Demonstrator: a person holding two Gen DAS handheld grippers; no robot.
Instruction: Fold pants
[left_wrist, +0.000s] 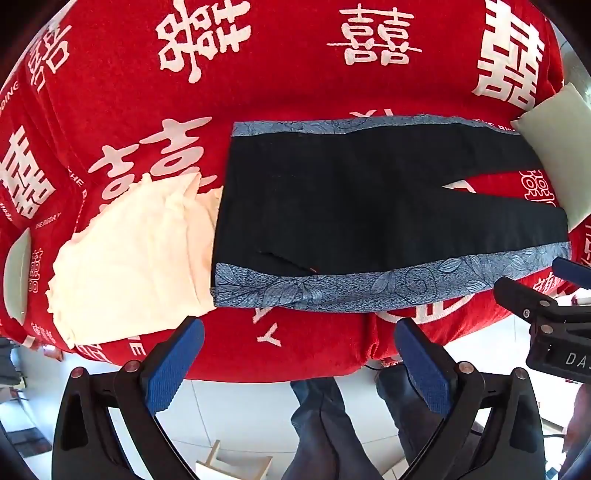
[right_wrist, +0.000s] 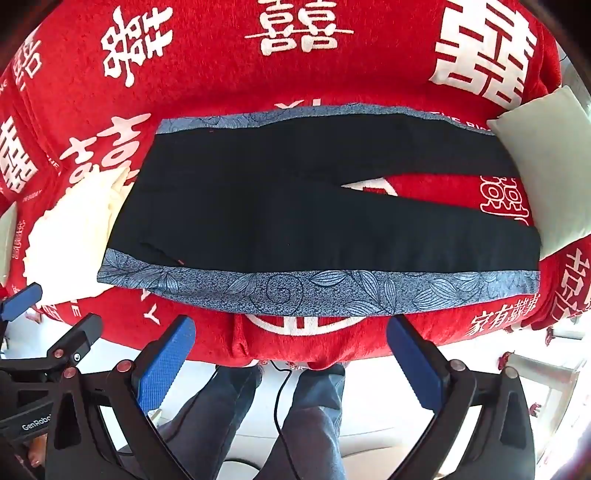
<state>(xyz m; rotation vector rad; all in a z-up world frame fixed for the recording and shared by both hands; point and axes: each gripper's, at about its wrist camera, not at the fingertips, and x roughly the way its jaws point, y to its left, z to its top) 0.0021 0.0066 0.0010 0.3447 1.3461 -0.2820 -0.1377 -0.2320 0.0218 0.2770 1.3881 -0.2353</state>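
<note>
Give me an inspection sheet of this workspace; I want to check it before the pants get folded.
Surface: red cover with white characters.
Job's things: black pants lying flat, unfolded, legs spread toward the right, grey leaf-print stripes along both outer edges.
Clutter: cream garment under the waistband end; pale cushion at the leg ends.
Grippers: left gripper open, empty; right gripper open, empty; both short of the near edge.
Cables: thin black cable on the floor.
Surroundings: white tiled floor, the person's legs.
</note>
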